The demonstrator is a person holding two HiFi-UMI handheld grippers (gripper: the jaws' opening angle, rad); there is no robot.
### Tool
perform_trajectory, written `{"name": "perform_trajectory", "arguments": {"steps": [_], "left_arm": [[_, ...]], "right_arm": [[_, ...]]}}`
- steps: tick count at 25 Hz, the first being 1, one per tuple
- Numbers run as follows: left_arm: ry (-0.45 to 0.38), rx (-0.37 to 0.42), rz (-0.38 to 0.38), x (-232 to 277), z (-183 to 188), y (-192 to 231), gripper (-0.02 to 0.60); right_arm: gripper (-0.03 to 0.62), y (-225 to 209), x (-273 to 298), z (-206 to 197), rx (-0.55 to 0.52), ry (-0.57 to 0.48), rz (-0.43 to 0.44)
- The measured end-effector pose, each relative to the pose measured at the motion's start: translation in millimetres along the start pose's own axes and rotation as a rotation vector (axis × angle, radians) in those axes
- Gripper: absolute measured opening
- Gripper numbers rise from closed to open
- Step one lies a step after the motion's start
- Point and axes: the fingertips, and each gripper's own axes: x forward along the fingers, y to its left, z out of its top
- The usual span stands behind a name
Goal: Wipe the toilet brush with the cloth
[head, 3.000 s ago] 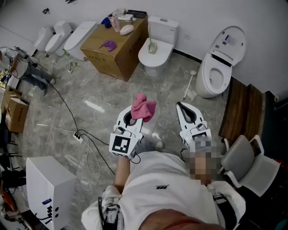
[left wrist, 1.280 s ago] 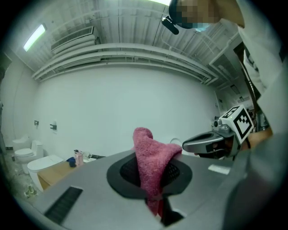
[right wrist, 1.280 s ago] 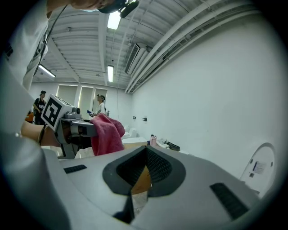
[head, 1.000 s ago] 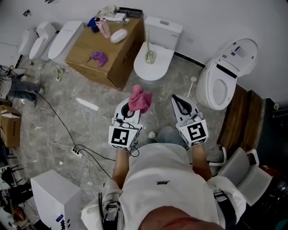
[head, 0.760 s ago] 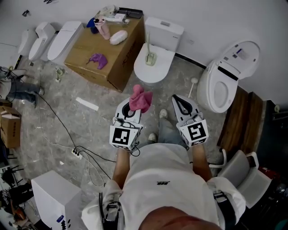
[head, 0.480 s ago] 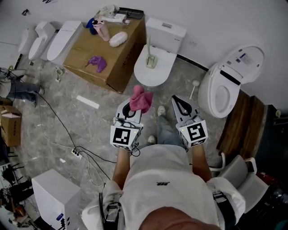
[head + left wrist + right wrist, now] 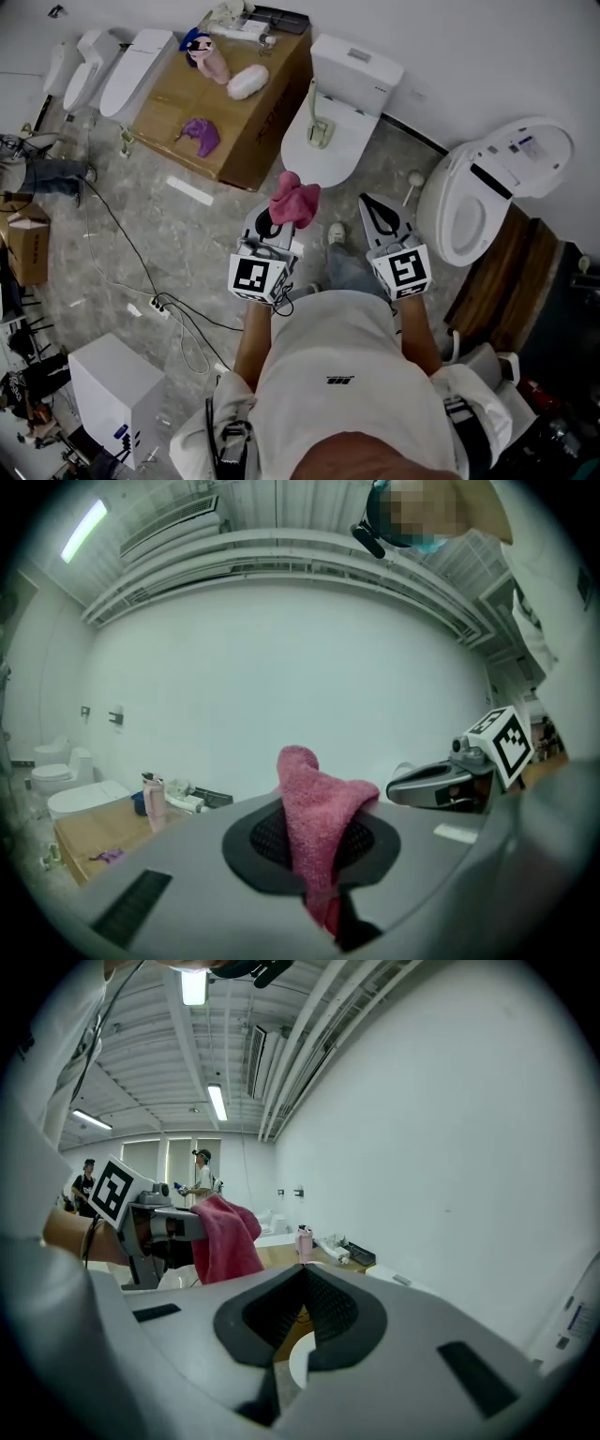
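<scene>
Short of the toilet [image 7: 349, 77], the left gripper [image 7: 277, 223] pinches the pink cloth [image 7: 293, 199], the right gripper [image 7: 371, 206] is closed and empty, and the toilet brush [image 7: 319, 127] on its lid is not yet wiped.

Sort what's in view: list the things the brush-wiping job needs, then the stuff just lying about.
For the job: pink cloth; toilet brush standing on the closed toilet.

Lying about: cardboard box; pink bottle on it; open-lidded toilet; power strip on the floor.
</scene>
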Motion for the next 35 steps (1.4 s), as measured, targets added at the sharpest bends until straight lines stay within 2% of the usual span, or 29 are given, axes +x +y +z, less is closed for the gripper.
{"name": "perform_trajectory", "arguments": {"steps": [9,19,26,35], "left_arm": [[0.039,-0.034,0.064,67.6,-13.5,23.5,0.034],[0.06,-0.071,0.108,111.4,-34.6,57.9,0.034],[0.081,-0.084,0.098,137.2,-56.6,90.3,0.034],[0.146,-0.15,0.057,185.0,-105.6,139.3,0.034]], "right_arm": [[-0.005,-65.2,58.2,-16.0,-0.008,0.032,0.091],[-0.005,-95.4,104.9,-27.8,-0.009,0.054,0.137],[-0.005,-100.2,142.7,-46.0,-0.004,0.09,0.162],[-0.005,-121.1,204.9,-82.1,0.01,0.17,0.144]]}}
